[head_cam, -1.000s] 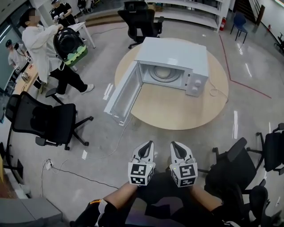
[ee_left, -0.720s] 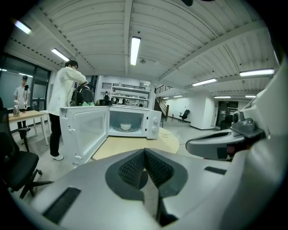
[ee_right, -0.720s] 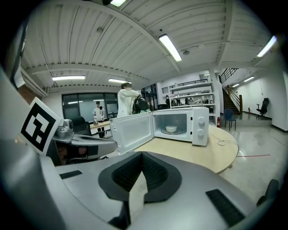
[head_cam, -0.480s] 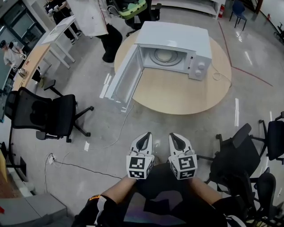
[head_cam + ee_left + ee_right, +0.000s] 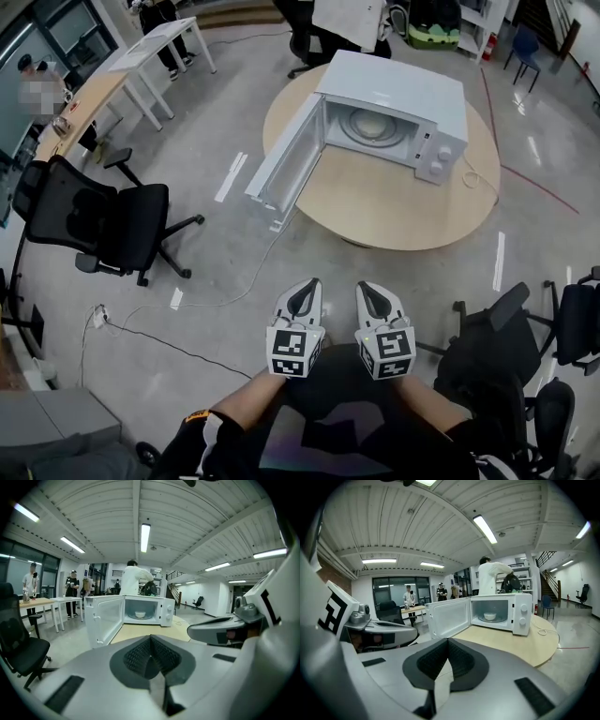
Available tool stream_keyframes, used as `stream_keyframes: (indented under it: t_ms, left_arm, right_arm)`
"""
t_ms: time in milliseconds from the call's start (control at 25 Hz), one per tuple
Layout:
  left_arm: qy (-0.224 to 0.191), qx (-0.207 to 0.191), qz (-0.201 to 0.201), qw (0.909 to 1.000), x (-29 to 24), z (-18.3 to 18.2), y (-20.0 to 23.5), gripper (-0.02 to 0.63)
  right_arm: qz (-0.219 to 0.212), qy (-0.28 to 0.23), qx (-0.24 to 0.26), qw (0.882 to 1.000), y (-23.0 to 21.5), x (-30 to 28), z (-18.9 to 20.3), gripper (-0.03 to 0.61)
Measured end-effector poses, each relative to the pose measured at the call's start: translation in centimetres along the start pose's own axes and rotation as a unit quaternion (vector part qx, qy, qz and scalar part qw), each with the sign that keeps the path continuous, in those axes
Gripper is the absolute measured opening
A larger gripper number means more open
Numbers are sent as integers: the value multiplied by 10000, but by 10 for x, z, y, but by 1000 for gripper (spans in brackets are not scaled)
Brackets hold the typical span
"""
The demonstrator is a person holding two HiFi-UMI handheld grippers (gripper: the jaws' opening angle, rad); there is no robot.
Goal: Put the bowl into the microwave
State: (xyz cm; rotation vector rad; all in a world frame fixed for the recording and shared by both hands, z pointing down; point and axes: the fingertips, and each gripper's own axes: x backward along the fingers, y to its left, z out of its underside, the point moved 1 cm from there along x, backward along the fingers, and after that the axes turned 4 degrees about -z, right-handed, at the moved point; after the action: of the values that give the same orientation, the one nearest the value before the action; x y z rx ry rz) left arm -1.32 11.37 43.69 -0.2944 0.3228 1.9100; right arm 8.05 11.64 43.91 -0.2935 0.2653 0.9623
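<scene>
A white microwave (image 5: 398,98) stands on the round wooden table (image 5: 375,206) with its door (image 5: 286,159) swung wide open to the left. A pale bowl (image 5: 372,125) sits on the turntable inside; it also shows in the left gripper view as a bowl (image 5: 139,615) and in the right gripper view as a bowl (image 5: 490,617). Side by side, my left gripper (image 5: 307,287) and right gripper (image 5: 367,289) are held low over the floor, well short of the table. Both are shut with nothing between the jaws.
A black office chair (image 5: 108,230) stands at the left and more chairs (image 5: 497,352) at the right. A cable (image 5: 216,305) trails over the floor from the table. A person in white (image 5: 352,19) stands behind the microwave. Desks (image 5: 150,47) line the far left.
The person in white has walked from the left side round to behind the microwave. My view has shifted slightly; the grippers stay shut in the same place.
</scene>
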Motion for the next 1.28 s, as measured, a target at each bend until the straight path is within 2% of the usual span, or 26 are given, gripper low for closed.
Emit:
stream_keyframes:
  t_ms: [640,1280]
  left_arm:
    - [16,-37,167,9999,-2,0,-14,44]
    - [13,-124,232,9997,-5,-3,-30,44]
  right_arm:
    - [-47,179,12,9998,0,8,6,14]
    - [100,64,-165,9998,-18,23,7,14]
